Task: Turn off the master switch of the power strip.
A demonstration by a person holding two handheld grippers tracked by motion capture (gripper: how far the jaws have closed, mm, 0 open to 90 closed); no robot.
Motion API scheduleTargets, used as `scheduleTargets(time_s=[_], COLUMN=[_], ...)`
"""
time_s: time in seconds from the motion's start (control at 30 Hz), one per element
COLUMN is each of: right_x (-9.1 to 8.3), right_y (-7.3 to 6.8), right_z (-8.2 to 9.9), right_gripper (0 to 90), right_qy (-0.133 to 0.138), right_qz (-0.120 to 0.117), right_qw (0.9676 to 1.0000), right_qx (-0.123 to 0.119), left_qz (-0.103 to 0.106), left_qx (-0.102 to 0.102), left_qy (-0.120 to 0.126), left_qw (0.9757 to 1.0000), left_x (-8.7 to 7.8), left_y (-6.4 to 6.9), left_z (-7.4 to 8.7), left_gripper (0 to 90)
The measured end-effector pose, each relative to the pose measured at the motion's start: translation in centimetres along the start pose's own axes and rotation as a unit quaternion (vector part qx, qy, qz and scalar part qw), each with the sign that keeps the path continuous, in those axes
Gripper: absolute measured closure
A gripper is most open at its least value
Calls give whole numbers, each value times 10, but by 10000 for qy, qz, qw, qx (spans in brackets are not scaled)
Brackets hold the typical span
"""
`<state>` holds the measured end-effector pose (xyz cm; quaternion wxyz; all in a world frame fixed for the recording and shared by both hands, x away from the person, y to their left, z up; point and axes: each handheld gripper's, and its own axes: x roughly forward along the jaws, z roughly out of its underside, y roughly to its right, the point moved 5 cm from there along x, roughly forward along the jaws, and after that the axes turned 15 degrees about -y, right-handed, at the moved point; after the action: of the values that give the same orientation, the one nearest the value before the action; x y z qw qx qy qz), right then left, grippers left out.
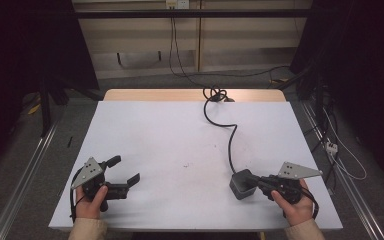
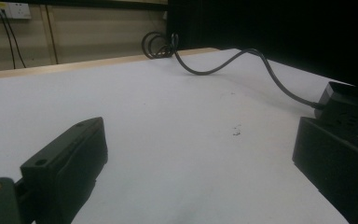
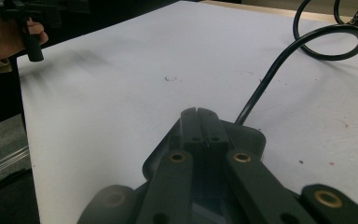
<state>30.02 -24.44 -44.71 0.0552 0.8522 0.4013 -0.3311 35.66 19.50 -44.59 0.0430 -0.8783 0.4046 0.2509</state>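
The left gripper (image 1: 124, 172) is resting near the white table's (image 1: 170, 135) left front corner, jaws spread wide around nothing. The right gripper (image 1: 254, 179) is lying with clenched jaws above the black boxy power adapter (image 1: 241, 184), its thick black cable (image 1: 230, 137) trailing away. Probably still positioning; next, open those jaws and straddle it.

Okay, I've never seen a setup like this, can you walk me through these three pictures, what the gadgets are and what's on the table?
A person sits at a white-topped table with a handheld black two-jaw gripper in each hand. One picture looks down from above; the other two come from cameras riding on the grippers. The left gripper has its jaws spread open and holds nothing. The right gripper has its jaws shut together, their tips over a small black cube-shaped power adapter; whether they touch it is unclear. The adapter's black cable snakes to the table's far edge, where it coils.
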Motion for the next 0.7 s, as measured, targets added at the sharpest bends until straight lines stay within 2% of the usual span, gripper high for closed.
scheduleTargets(time_s=[0.7], right_x=[0], right_y=[0], right_z=[3], right_gripper=[900], right_qy=[-98], right_qz=[-33], right_qw=[9999], right_qx=[-73], left_qz=[9], left_qx=[23], left_qy=[-13], left_qw=[10000], left_x=[1], left_y=[1], left_z=[0], left_gripper=[29])
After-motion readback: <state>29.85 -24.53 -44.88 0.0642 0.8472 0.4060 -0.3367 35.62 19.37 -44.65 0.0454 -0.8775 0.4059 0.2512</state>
